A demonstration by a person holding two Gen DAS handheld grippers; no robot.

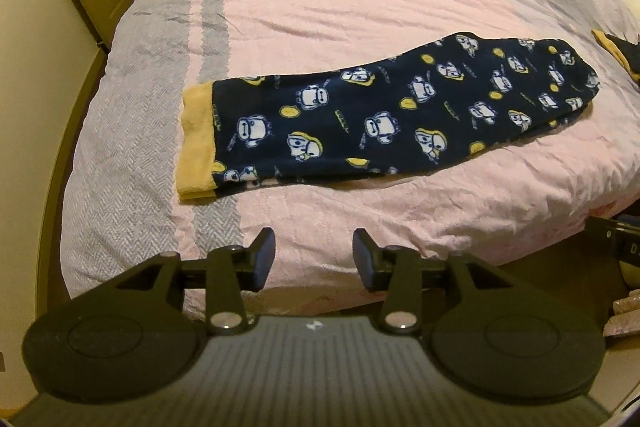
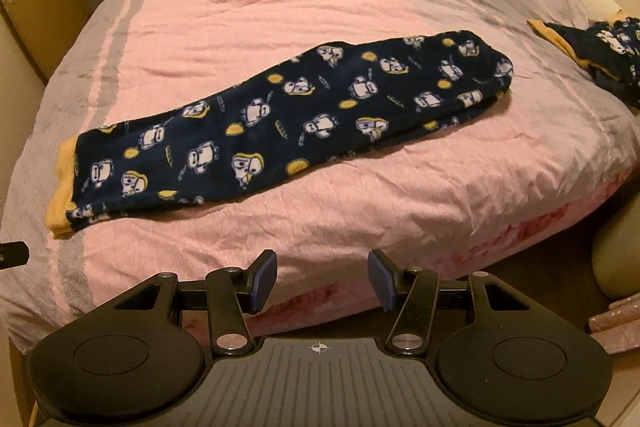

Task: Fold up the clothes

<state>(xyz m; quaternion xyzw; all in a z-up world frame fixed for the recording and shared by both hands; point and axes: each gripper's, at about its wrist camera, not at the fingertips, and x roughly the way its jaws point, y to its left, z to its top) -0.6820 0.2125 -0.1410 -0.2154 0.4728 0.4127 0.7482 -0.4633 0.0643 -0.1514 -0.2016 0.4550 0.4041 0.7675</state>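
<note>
Nearest the viewer, both claws hang just off the near edge of the bed, above the drop of the bedspread (image 1: 320, 7). Left claw (image 1: 314, 259): jaws wide apart, nothing between them. Right claw (image 2: 322, 281): likewise wide and empty. Neither touches any cloth. Pyjama trousers (image 1: 384, 115), navy fleece with a cartoon print, lie on the pink middle of the bedspread, apparently already doubled leg over leg into one long strip. The yellow cuff (image 1: 198, 143) rests at the left, over the grey stripe; the thicker waist end (image 2: 480, 67) lies to the right and farther back. A second garment (image 2: 600, 59) of the same print sits crumpled at the right edge of the bed, well apart from the trousers. Assessment: the remaining work is judged to be folding the strip end to end. Risks noted: the fleece is thick and layered, so a claw taking only the top layer would peel the legs apart and spoil the alignment; the bedspread is soft and wrinkled, and a low approach could pinch it along with the cuff; dragging one end unevenly would skew the stack.
</note>
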